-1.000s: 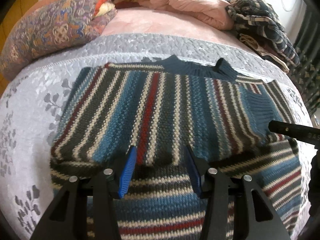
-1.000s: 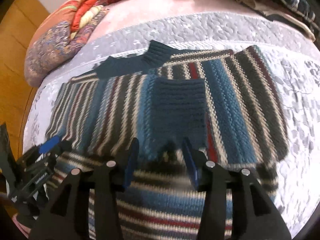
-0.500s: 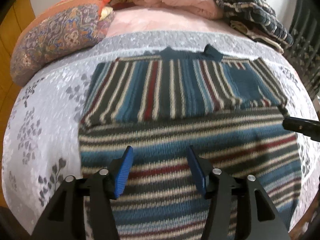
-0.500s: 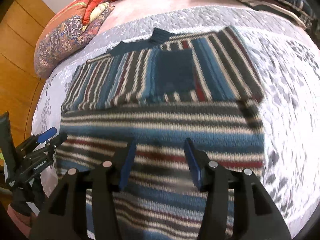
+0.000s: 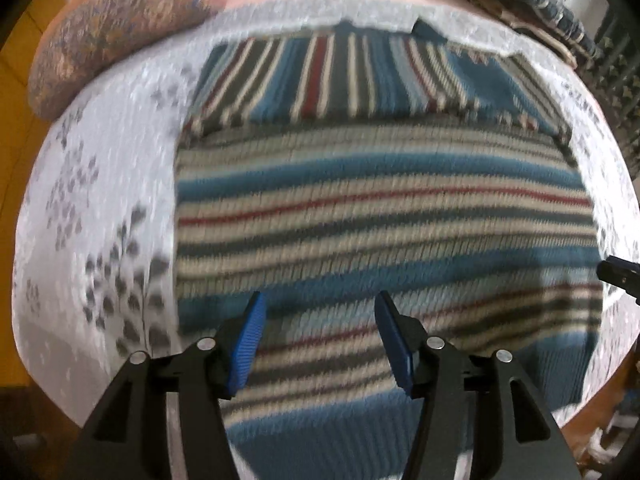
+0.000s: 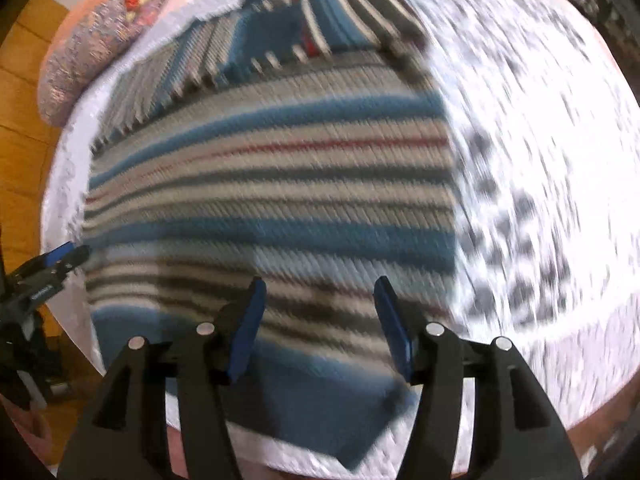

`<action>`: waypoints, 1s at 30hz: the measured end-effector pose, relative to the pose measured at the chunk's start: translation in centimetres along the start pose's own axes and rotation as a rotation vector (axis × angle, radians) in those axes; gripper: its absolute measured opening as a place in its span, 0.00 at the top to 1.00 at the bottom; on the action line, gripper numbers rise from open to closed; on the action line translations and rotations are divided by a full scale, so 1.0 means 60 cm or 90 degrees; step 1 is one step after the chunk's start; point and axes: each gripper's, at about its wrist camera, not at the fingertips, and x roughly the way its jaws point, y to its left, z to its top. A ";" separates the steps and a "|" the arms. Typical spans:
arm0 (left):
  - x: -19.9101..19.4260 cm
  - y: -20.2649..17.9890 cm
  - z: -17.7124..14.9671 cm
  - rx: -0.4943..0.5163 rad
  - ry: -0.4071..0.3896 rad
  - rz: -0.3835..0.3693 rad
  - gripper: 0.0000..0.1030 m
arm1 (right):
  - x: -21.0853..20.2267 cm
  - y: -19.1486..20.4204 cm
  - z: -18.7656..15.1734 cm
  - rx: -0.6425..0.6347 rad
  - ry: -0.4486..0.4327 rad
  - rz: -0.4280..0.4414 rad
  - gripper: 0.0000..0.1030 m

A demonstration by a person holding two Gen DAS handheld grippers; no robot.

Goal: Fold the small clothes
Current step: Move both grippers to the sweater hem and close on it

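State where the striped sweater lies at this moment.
The striped sweater lies flat on the white leaf-patterned bedspread, centred in both wrist views, its sleeves folded across the far end near the patterned pillow.

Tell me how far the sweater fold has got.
Done: the striped sweater lies flat on the grey bedspread, its sleeves folded across the far end, where the stripes run lengthwise. In hand: nothing; the left gripper and right gripper hover over the near hem, jaws open and empty. Left: grip the hem and fold the body over, probably toward the collar.
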 end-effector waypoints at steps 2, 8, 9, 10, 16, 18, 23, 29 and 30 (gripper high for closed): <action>0.010 0.022 -0.038 -0.015 0.038 0.017 0.45 | 0.010 -0.021 -0.038 0.018 0.032 -0.008 0.46; 0.036 0.077 -0.141 -0.052 0.132 0.062 0.45 | 0.034 -0.059 -0.118 0.048 0.102 -0.023 0.45; 0.038 0.081 -0.155 -0.056 0.140 0.057 0.45 | 0.036 -0.061 -0.127 0.049 0.108 -0.025 0.44; 0.039 0.083 -0.163 -0.059 0.145 0.053 0.45 | 0.040 -0.066 -0.137 0.050 0.117 -0.026 0.43; 0.053 0.090 -0.201 -0.083 0.159 0.048 0.43 | 0.058 -0.076 -0.166 0.067 0.134 -0.020 0.37; 0.055 0.093 -0.205 -0.100 0.158 0.042 0.41 | 0.062 -0.071 -0.171 0.064 0.134 -0.018 0.34; 0.067 0.096 -0.219 -0.153 0.167 -0.035 0.41 | 0.067 -0.044 -0.179 0.040 0.128 0.001 0.46; 0.075 0.114 -0.229 -0.206 0.176 -0.093 0.67 | 0.077 -0.028 -0.156 0.041 0.121 0.028 0.80; 0.074 0.113 -0.229 -0.207 0.178 -0.105 0.73 | 0.075 -0.029 -0.152 0.044 0.121 0.037 0.88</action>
